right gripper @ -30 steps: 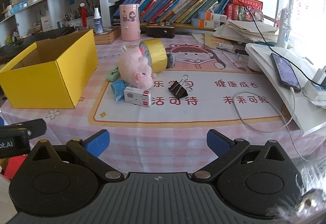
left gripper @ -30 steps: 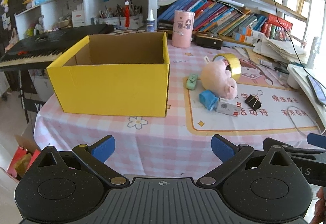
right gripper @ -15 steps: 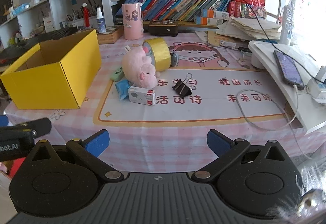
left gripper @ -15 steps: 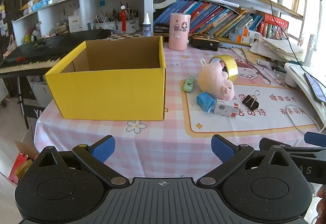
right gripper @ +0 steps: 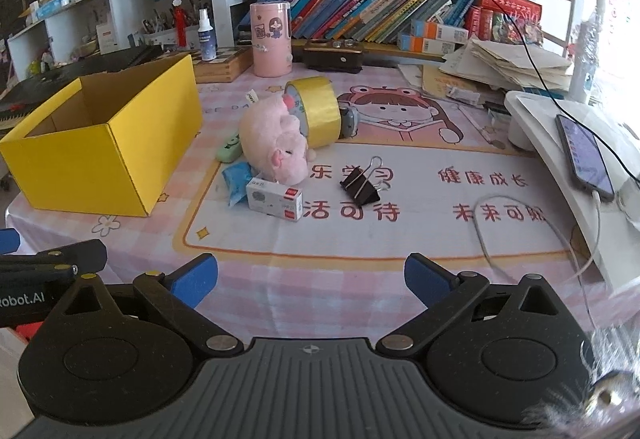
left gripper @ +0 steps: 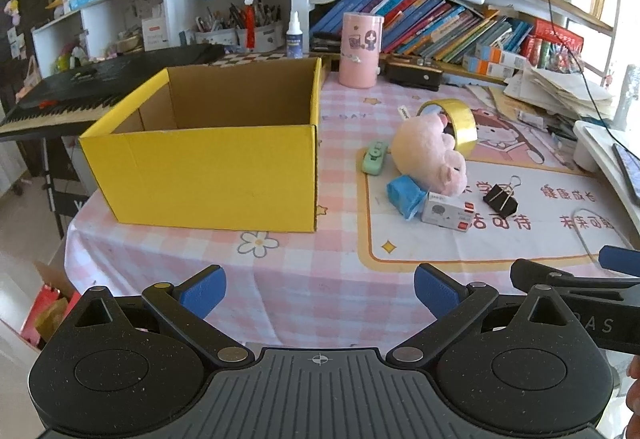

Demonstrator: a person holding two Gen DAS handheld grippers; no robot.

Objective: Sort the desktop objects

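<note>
An open yellow cardboard box stands on the left of the table. Right of it lie a pink plush toy, a yellow tape roll, a green item, a blue packet, a small white box and a black binder clip. My left gripper is open and empty at the near edge. My right gripper is open and empty, near the mat's front.
A pink cup stands at the back before bookshelves. A keyboard lies left of the box. A white stand with a phone and a cable sit at the right. Papers are stacked behind.
Both grippers have pulled back and risen slightly, so the box and objects look a little farther. Both stay open. Nothing on the table moved.
</note>
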